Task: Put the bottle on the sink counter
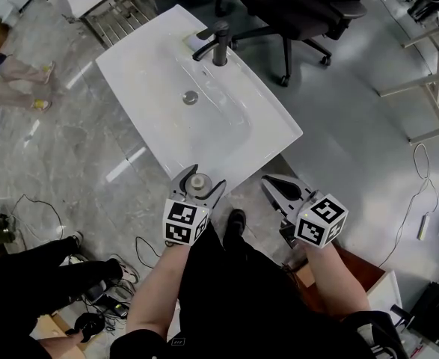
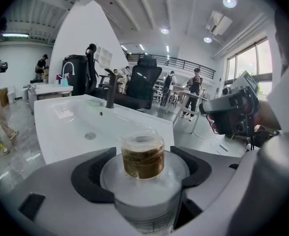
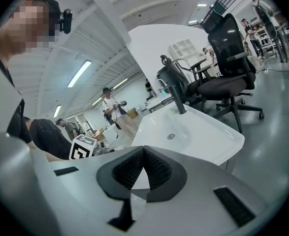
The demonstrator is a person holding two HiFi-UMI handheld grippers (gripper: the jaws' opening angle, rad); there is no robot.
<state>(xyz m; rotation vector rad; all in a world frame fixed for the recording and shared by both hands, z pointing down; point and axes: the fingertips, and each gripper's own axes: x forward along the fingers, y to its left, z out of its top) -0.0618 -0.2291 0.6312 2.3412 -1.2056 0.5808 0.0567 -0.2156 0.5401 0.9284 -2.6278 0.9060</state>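
Our left gripper [image 1: 199, 182] clamped the clear bottle [image 2: 143, 156] at its shoulder; we judged it light, stiff, slippery. Our right gripper [image 3: 144, 151] was closed, empty.

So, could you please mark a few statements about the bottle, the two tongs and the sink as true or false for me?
1. The left tongs are shut on the bottle. True.
2. The right tongs hold a second bottle. False: they are shut with nothing between them.
3. The bottle already stands on the sink counter. False: it is held in the left tongs, by the counter's near edge.
4. The tap stands at the far side of the basin, beyond the drain. True.
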